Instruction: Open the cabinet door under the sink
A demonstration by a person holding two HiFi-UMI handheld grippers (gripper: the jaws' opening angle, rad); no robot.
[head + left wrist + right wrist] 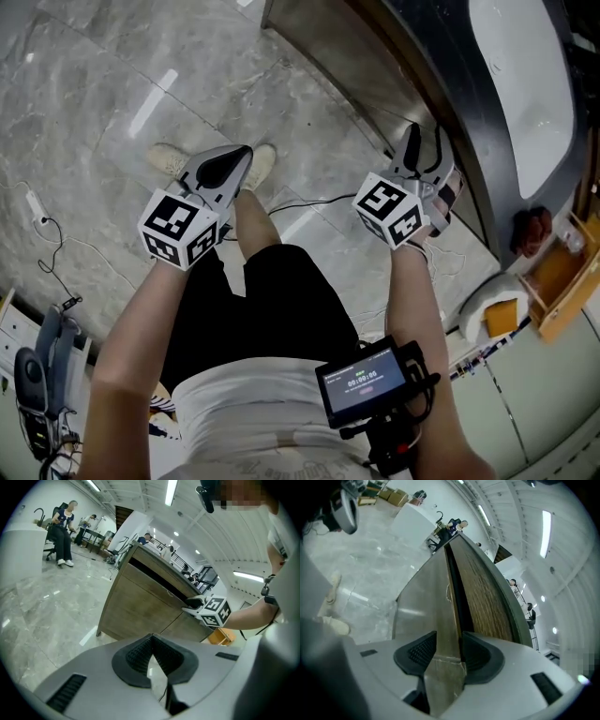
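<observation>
I read the right gripper [449,645] with its jaws apart. The top edge of the cabinet door [419,606] runs straight into the gap between the pads [421,652]. The dark recess [457,588] above that edge lines up with the pad at frame right. I cannot tell whether either pad touches the wood. The left gripper [152,645] has its jaws together on nothing, low in its frame and well apart from the cabinet.

In the head view the cabinet fills the upper right under a dark countertop [441,66]. The rest is grey marble floor [94,94] with thin cables [309,202] across it.

Only the head view shows the white sink [525,84]. Only the left gripper view shows the door front side-on, the right gripper's marker cube [215,611] at the recess, seated people [63,531] at upper left and strip lights [171,489] overhead
</observation>
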